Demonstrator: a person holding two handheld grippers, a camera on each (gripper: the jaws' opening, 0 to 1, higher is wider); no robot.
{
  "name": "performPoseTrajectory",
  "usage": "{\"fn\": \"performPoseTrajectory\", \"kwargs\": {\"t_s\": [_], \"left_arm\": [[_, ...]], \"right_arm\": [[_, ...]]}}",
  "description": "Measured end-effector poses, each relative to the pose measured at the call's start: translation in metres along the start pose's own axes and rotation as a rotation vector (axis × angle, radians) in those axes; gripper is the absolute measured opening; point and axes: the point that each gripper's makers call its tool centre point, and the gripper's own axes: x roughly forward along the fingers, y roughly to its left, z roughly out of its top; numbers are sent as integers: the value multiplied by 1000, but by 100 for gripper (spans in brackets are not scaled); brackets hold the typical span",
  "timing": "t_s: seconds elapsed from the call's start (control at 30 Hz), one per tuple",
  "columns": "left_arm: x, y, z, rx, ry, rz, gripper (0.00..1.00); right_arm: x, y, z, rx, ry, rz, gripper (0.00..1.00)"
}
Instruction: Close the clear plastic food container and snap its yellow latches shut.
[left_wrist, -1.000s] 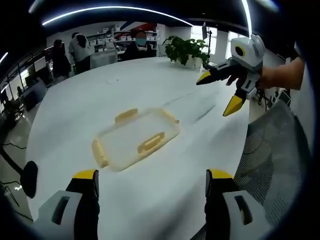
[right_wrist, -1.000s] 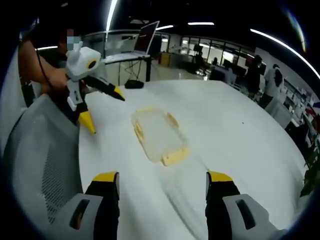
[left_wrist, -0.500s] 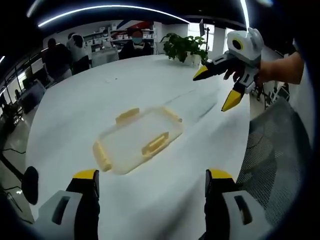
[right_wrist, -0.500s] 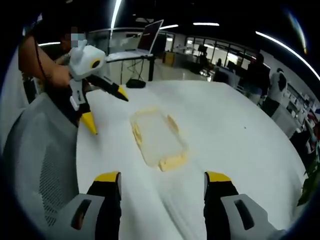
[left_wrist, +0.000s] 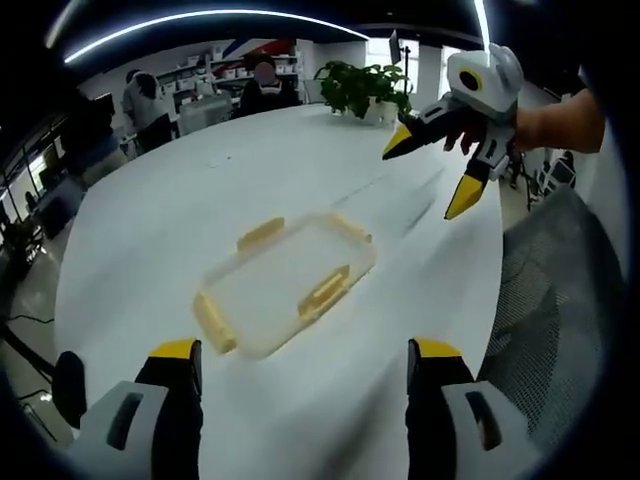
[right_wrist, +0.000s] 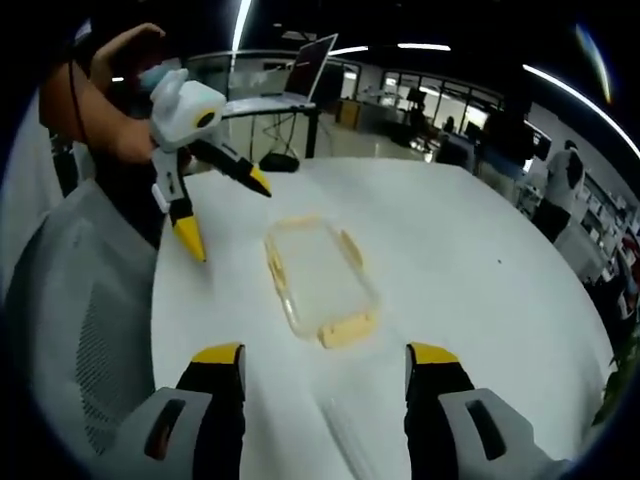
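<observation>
Left claw (left_wrist: 300, 370) jaws spread wide at bottom of view, nothing between them, hovering above the white tabletop (left_wrist: 180, 210). Clear plastic food container (left_wrist: 285, 285) lies flat just ahead, lid on, yellow latches (left_wrist: 325, 292) on its sides. Right claw (left_wrist: 428, 165) in from the upper right, hand-held, jaws apart, yellow tips clear of the container. Grey mesh chair (left_wrist: 550, 310) at right edge. Potted plant (left_wrist: 358, 88) on far side of tabletop.
</observation>
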Motion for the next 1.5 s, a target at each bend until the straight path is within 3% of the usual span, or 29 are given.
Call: {"fn": "performPoseTrajectory", "kwargs": {"t_s": [1.5], "left_arm": [[23, 31, -3, 184, 104, -73, 81]], "right_arm": [[32, -12, 13, -104, 45, 64, 58]]}}
